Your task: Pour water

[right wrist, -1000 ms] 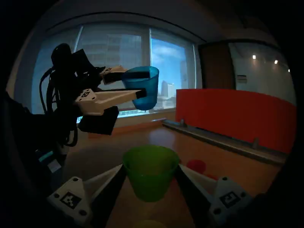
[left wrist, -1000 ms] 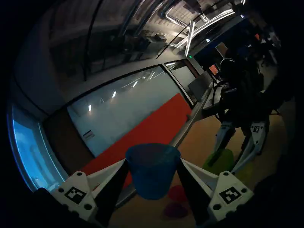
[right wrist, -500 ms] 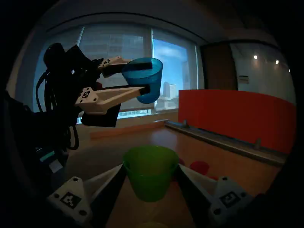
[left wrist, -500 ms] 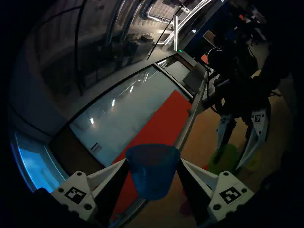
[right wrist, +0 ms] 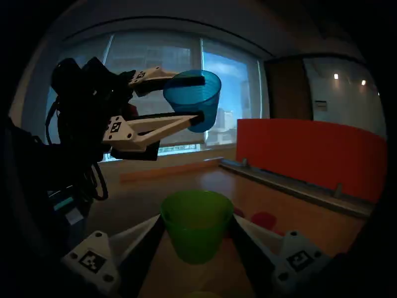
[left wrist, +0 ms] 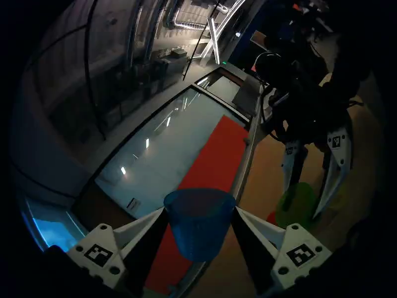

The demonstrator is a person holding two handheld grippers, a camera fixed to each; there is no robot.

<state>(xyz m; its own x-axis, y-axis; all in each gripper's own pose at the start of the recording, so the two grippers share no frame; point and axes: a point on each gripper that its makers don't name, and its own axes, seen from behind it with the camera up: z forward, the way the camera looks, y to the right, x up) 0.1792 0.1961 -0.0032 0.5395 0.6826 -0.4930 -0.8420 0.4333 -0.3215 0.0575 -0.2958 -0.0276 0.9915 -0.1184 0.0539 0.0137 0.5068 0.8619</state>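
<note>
Left hand-held gripper point(left wrist: 199, 212) clamps a tilted blue cup point(left wrist: 199, 233), raised higher than the green cup point(right wrist: 197, 231) clamped by the right hand-held gripper point(right wrist: 197, 218).

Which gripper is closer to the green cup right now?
Right. The right gripper is shut on the green cup, one finger on each side. The left gripper holds the blue cup higher up, apart from the green one.
</note>
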